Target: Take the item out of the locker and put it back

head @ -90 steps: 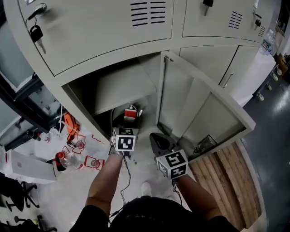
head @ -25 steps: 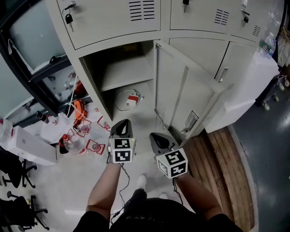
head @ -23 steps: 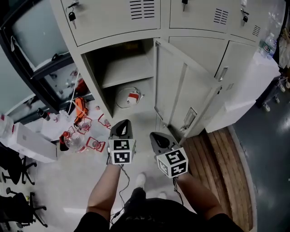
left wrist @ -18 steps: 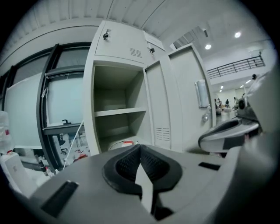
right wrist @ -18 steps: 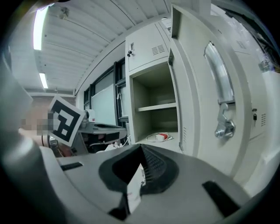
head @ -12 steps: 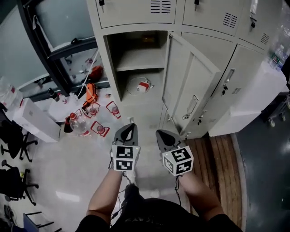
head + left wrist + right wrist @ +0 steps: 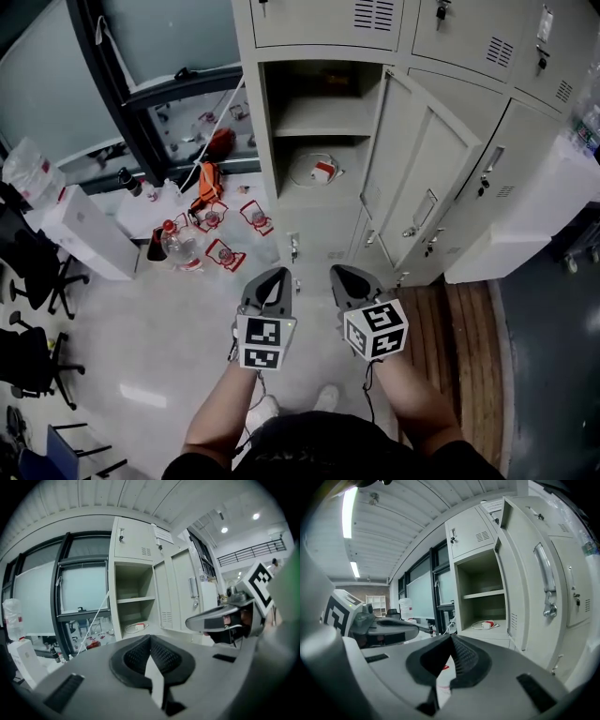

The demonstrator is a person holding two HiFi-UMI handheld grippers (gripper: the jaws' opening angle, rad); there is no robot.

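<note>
Left gripper (image 7: 272,277) and right gripper (image 7: 348,278) side by side at lower centre of head view; both with jaws together, nothing between them; coiled white cable with red-and-white charger (image 7: 318,171) lies on floor of lower compartment of open locker (image 7: 251,141), upper centre, under shelf (image 7: 319,127), well apart from both grippers; risks, as judgement: jaws need opening before any new grasp, else tips just push loose coil deeper; open door (image 7: 417,178) at right easily knocked by right gripper; floor clutter (image 7: 192,246) at left a trip hazard.

Plastic bottles (image 7: 178,246) on floor (image 7: 141,356) near white box (image 7: 89,234); black chairs (image 7: 33,281) left.
</note>
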